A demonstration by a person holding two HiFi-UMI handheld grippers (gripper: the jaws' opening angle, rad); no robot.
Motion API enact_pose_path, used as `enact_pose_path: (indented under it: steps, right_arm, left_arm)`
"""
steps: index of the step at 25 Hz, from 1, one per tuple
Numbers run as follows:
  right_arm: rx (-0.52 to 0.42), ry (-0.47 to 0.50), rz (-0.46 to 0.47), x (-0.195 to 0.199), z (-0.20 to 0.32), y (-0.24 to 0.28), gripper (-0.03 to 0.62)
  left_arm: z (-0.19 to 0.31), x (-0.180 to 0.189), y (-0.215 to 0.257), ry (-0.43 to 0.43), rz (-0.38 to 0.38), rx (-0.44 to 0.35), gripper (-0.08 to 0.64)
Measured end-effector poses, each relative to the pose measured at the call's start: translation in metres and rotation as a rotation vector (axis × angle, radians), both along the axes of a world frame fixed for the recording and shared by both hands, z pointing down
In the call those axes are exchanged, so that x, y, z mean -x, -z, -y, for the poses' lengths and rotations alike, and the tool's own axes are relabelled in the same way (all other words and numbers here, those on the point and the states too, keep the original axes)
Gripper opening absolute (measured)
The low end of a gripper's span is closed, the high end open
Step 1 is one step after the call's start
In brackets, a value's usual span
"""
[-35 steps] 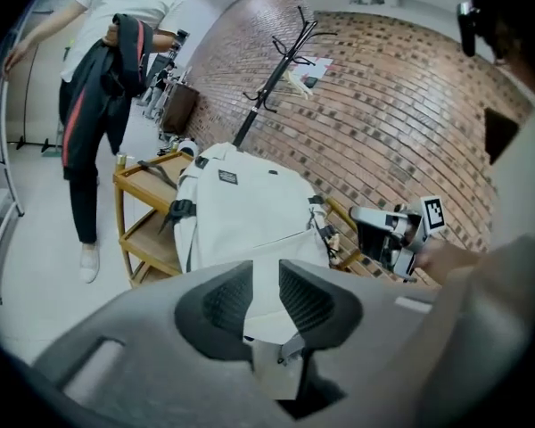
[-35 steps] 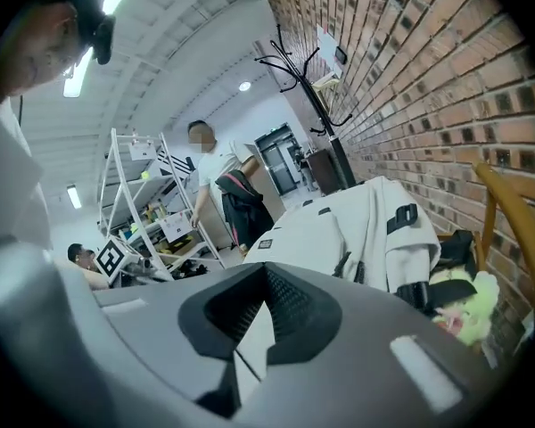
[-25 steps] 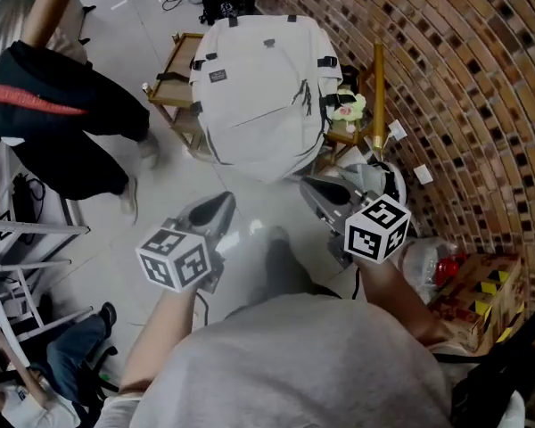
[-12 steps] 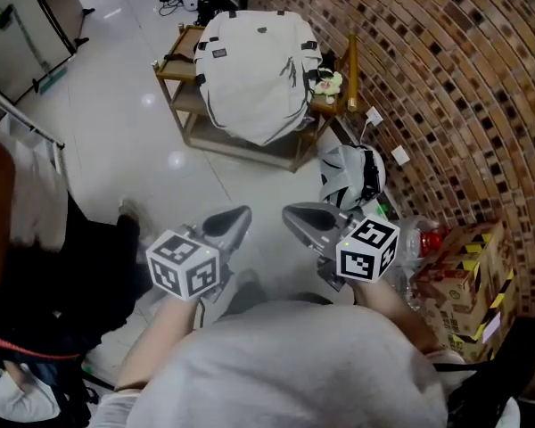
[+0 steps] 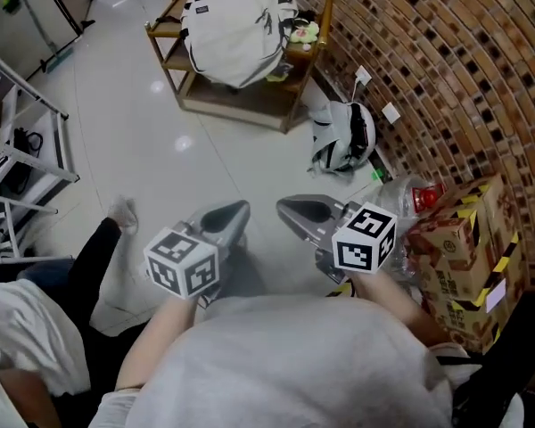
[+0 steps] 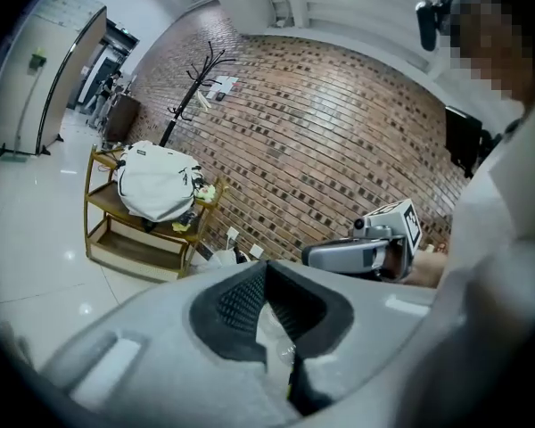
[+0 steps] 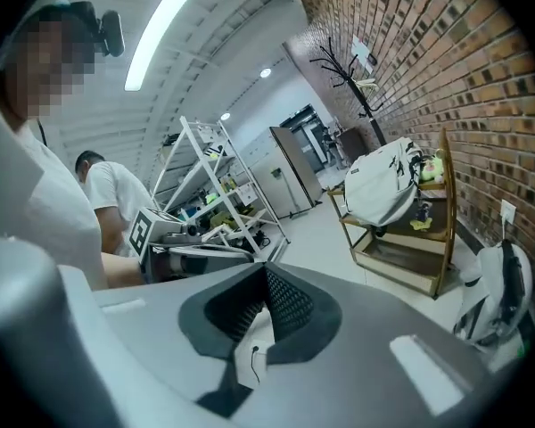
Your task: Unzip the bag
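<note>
The white backpack (image 5: 236, 25) lies on a wooden cart (image 5: 250, 105) against the brick wall, at the top of the head view and far from both grippers. It also shows small in the left gripper view (image 6: 156, 181) and the right gripper view (image 7: 383, 181). My left gripper (image 5: 236, 214) and right gripper (image 5: 290, 210) are held side by side close to my body, above the floor, pointing toward the cart. Both are shut with nothing between the jaws. The bag's zip is too small to make out.
A second white and black bag (image 5: 343, 136) lies on the floor by the wall. Cardboard boxes (image 5: 455, 248) and a plastic bag stand at the right. A metal rack (image 5: 18, 150) is at the left, and a person (image 5: 36, 328) is at the lower left.
The backpack and cart have slid up and grown smaller in the head view, so they lie farther off. A person crossed from upper left to lower left. Both grippers stayed shut.
</note>
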State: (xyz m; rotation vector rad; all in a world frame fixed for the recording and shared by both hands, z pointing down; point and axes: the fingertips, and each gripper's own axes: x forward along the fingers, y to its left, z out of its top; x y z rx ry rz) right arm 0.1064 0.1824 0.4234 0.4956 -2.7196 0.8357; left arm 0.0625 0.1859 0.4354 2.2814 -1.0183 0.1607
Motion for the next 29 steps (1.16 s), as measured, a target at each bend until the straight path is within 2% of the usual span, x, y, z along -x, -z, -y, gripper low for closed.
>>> enact_pose_path:
  steps: [5, 11, 16, 29]
  right_arm:
    - [-0.024, 0.034, -0.019, -0.044, -0.071, 0.012, 0.000]
    - [-0.067, 0.054, -0.008, -0.072, -0.117, 0.031, 0.000]
    - [-0.098, 0.068, 0.004, -0.078, -0.132, 0.043, 0.000]
    - [-0.108, 0.071, -0.004, -0.093, -0.149, 0.049, 0.001]
  left_arm:
    - [-0.078, -0.043, 0.018, 0.004, 0.058, -0.042, 0.002]
    - [-0.125, -0.069, 0.041, 0.019, 0.089, -0.077, 0.002]
    - [-0.138, -0.076, 0.053, 0.023, 0.116, -0.101, 0.002]
    - [-0.150, -0.093, 0.062, 0.005, 0.125, -0.118, 0.002]
